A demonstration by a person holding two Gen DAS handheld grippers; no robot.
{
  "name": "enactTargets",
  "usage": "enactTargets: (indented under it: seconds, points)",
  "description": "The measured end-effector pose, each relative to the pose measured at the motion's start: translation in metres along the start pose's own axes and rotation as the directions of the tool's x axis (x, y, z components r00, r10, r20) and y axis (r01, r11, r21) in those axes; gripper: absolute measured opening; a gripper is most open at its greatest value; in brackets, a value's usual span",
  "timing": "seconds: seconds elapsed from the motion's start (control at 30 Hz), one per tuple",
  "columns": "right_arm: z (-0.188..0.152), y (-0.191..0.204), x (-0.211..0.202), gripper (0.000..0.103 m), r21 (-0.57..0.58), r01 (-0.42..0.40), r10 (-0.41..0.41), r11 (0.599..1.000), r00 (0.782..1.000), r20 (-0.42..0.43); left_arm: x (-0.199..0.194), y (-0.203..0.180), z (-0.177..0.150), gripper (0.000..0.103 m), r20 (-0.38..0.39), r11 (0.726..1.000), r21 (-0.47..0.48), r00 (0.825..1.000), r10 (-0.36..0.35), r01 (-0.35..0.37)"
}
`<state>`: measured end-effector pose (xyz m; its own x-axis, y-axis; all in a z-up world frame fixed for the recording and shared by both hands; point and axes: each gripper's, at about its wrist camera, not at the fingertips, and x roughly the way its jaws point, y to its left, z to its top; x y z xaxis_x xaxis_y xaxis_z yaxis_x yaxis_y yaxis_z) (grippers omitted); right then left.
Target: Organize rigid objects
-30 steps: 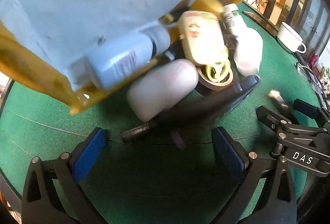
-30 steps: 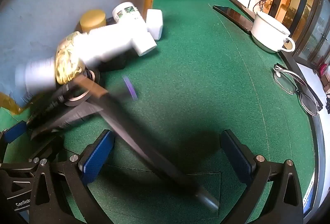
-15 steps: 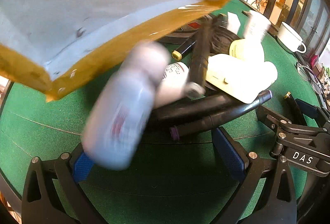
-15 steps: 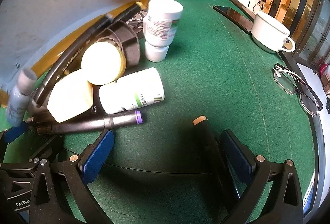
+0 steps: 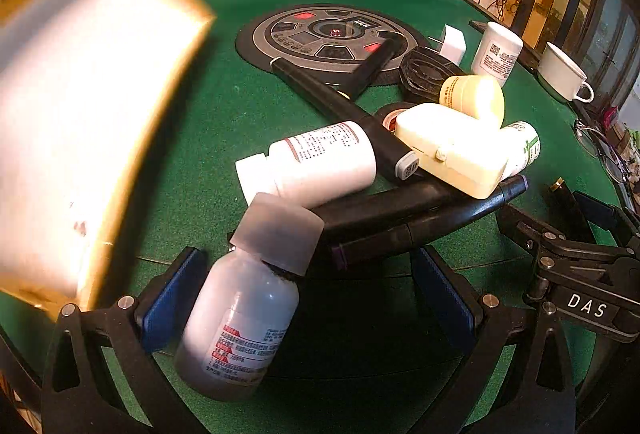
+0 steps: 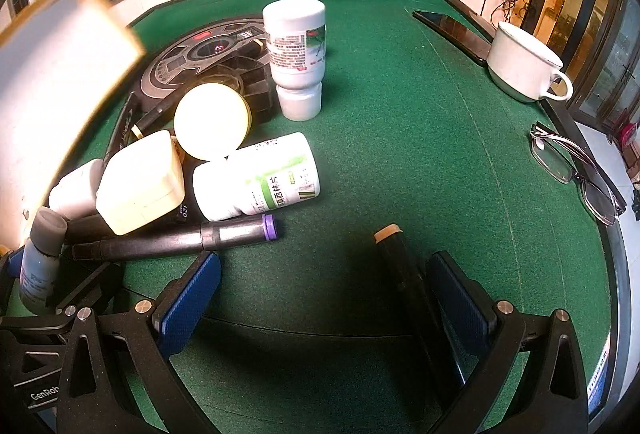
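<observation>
The yellow-edged box has swung away; the grey-capped bottle lies cap-forward between spread left tongs; right tongs gape.

Jar atop case; cup right.

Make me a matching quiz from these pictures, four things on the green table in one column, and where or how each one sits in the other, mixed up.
1. white cup
2. glasses
3. green-label bottle
4. white bottle

A. lying on its side
B. standing upside down on its cap
C. at the table's right edge
D. beside a dark phone

Pairs: 1-D, 2-C, 3-A, 4-B
</observation>
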<state>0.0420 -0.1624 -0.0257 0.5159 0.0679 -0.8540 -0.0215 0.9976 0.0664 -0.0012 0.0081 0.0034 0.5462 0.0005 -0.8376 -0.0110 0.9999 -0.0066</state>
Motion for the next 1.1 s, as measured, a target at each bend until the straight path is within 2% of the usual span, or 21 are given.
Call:
enactTargets:
  seconds: [1.03, 1.1]
  points:
    - [0.0007, 0.0017, 0.0005, 0.102, 0.009, 0.007, -0.007, 1.000, 1.000, -0.001, 0.0019, -0.0006, -0.0004, 0.103, 0.001, 1.000, -0.002, 1.000, 0.001, -0.001]
    - [0.0071, 0.0017, 0.0025, 0.101, -0.017, -0.008, 0.007, 1.000, 0.999, -0.054, 0.0020, -0.0012, 0.0001, 0.103, 0.001, 1.000, -0.001, 1.000, 0.001, -0.001]
